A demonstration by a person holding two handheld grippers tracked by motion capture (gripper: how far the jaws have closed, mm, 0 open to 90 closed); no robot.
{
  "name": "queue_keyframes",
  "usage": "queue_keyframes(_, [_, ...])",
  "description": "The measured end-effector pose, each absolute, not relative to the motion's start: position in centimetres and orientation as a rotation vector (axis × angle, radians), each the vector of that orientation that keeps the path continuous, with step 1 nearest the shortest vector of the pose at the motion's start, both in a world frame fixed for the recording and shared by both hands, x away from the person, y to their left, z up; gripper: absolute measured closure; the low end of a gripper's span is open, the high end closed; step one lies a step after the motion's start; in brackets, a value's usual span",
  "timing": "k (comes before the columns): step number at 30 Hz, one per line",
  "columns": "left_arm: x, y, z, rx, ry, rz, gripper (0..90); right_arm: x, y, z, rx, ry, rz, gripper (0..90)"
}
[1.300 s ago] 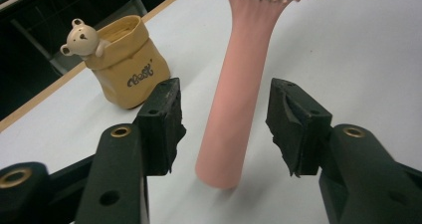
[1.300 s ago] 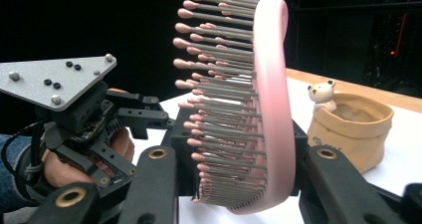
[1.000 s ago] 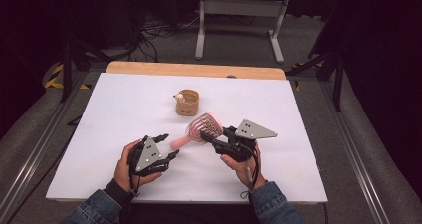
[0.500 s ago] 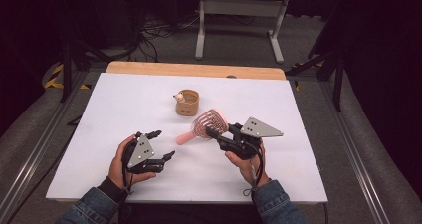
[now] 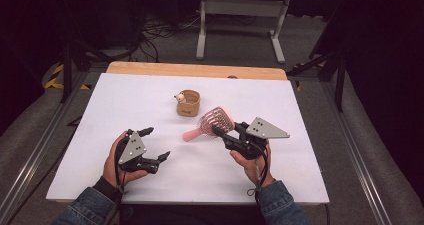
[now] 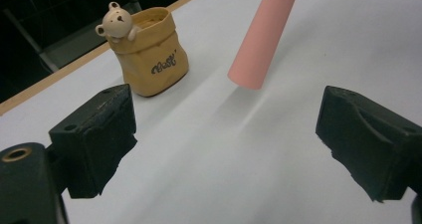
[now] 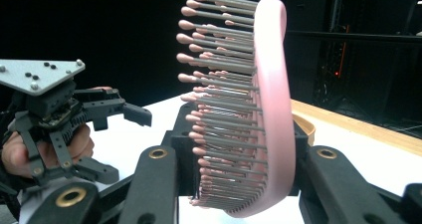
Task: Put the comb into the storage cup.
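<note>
A pink hairbrush [image 5: 212, 122] hangs tilted over the white table, its head clamped in my shut right gripper [image 5: 218, 132]. In the right gripper view the brush [image 7: 268, 109] stands on edge between the jaws, bristles pointing left. My left gripper [image 5: 157, 144] rests at the front left, apart from the brush handle. Its jaws have just been opening and nothing is between them. In the left gripper view the wide-apart left gripper [image 6: 224, 149] faces the handle's free end [image 6: 263, 35], which hovers above the table. A tan bear pot [image 5: 188, 103] stands behind the brush.
The white board [image 5: 125, 100] covers a wooden table whose far edge [image 5: 195, 70] shows. The bear pot [image 6: 154, 62] sits left of the handle in the left gripper view. My left gripper [image 7: 124, 144] appears at the left of the right gripper view. Cables and a metal stand lie on the floor beyond.
The left gripper has opened, come off the brush handle and drawn back to the left. The right gripper keeps the brush head and has shifted slightly right.
</note>
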State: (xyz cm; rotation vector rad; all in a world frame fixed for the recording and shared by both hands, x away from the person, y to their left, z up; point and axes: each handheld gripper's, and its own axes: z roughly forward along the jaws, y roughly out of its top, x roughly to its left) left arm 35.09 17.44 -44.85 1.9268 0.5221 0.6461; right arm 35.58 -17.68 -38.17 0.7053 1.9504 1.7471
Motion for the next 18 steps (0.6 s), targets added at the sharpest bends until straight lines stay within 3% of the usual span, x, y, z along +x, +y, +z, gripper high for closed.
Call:
queue_keyframes(5, [35.1, 18.9, -44.8, 1.907, 0.528, 0.630, 5.5, 35.5, -17.9, -38.0, 0.706, 1.937, 1.737, 63.6])
queue_keyframes(18, [34.8, 21.9, -45.6, 1.933, 0.581, 0.661, 6.5, 35.5, -18.5, -37.6, 0.714, 1.908, 1.704, 63.6])
